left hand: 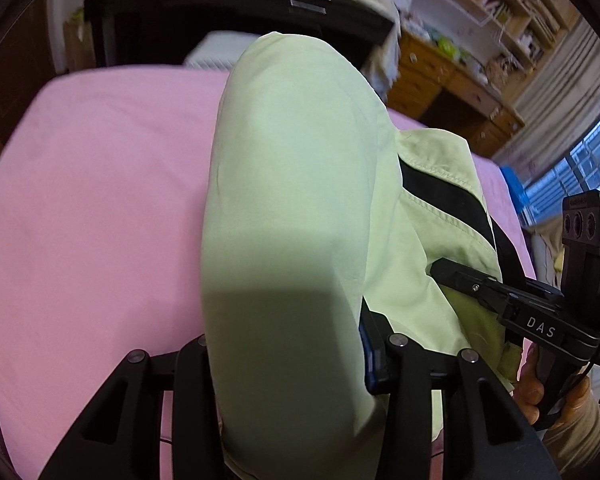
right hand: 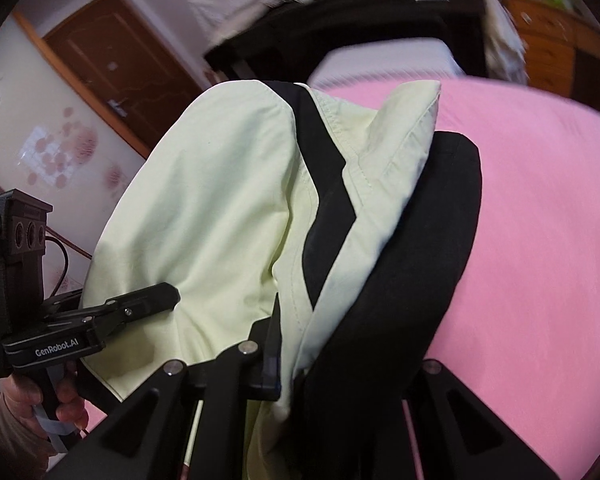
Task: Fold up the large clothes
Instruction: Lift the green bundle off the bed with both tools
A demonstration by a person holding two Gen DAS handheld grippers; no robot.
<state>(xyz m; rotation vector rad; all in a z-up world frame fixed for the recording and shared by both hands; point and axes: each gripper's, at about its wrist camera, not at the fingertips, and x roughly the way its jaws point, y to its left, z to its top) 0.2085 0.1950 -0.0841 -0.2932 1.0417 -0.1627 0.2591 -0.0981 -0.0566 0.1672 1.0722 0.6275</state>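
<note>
A pale green garment [left hand: 292,200] with black stripe panels [right hand: 328,200] is lifted above the pink bed [left hand: 88,184]. My left gripper [left hand: 292,360] is shut on a fold of it, the cloth draped over the fingers. My right gripper [right hand: 288,364] is shut on another edge of the garment [right hand: 220,200], where green and black cloth bunch together. Each gripper shows in the other's view: the right one [left hand: 452,272] at the right, the left one [right hand: 156,296] at the lower left, both clamped on the cloth.
The pink bed sheet [right hand: 540,220] spreads under the garment. A dark frame with white cloth [left hand: 228,12] stands behind the bed. A wooden desk and shelves [left hand: 460,80] are at the far right, a window [left hand: 580,168] beyond. A brown door [right hand: 112,60] is at the left.
</note>
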